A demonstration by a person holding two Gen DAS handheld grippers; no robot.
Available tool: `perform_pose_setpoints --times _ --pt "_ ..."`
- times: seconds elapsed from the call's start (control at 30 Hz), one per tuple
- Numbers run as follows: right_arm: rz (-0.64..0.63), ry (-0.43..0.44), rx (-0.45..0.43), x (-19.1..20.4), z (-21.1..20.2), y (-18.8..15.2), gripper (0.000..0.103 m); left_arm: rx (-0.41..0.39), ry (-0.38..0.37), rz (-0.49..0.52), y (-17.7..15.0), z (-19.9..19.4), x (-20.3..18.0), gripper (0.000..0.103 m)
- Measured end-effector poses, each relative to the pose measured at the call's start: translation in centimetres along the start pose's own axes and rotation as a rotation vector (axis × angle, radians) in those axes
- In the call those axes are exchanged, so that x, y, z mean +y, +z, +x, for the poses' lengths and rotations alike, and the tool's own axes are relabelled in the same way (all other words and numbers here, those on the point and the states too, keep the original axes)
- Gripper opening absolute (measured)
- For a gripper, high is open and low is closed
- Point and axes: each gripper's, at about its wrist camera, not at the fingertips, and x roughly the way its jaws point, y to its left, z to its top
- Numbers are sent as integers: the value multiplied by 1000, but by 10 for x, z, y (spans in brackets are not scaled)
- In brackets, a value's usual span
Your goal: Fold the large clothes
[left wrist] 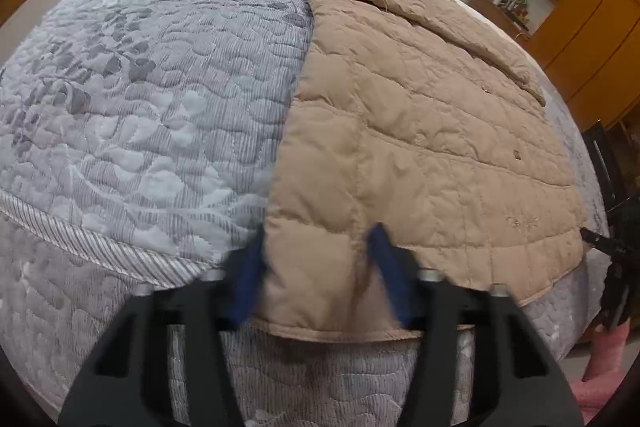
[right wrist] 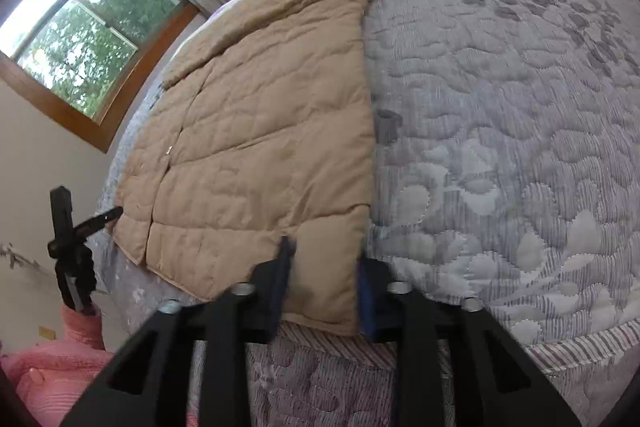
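1. Now spread flat on the grey quilted bedspread [left wrist: 132,115]: tan quilted coat [left wrist: 400,115], filling the 1-to-4 o'clock part of the left view and the 9-to-12 o'clock part of the right view, hem at the near bed edge.
2. Left gripper [left wrist: 318,239]: blue fingers [left wrist: 250,279] spread wide, straddling the hem corner around 6 o'clock, cloth between them but not pinched.
3. Right gripper [right wrist: 324,251]: likewise spread, fingers either side of the other hem corner at 6 o'clock; no squeeze visible.
4. Likely step: closing on both corners before lifting the hem toward the collar at 12 o'clock.
5. Risk: catching bedspread along with coat, since the fingers sit low against the bedding; would drag the cover up with the fold.
6. Risk: shallow bite on slippery padded fabric; one corner slipping out mid-lift, leaving a skewed fold.
7. Risk: uneven lifting between hands, twisting the bulky layers.
8. Off the bed at 4 o'clock in the left view: pink garment [left wrist: 600,379], clear of the work.
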Motion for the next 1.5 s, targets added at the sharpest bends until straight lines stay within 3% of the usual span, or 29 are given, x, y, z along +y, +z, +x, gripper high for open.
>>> perform_pose_setpoints --times 0.07,0.17,0.4,0.53,0.9,1.2,1.5 --pt "-18 -2 -18 4 -4 -3 15 -12 -34 -18 -1 -3 4 16" --pt "-67 -11 -46 16 -15 -9 11 -37 -51 -25 -3 -10 7 10" --pt "-127 -5 -58 29 -35 -35 11 -69 -30 9 -22 -34 7 9" --pt "-99 -50 -11 21 -19 -50 11 -37 -2 18 -37 -18 12 11" --pt "-89 -38 -18 19 -19 -40 11 -65 25 46 -37 -23 2 9" --pt "-192 -41 -128 53 -66 1 11 -162 -60 76 8 -63 -14 9" --pt "-264 -67 -186 73 -88 86 11 -241 -45 129 105 -64 -39 8"
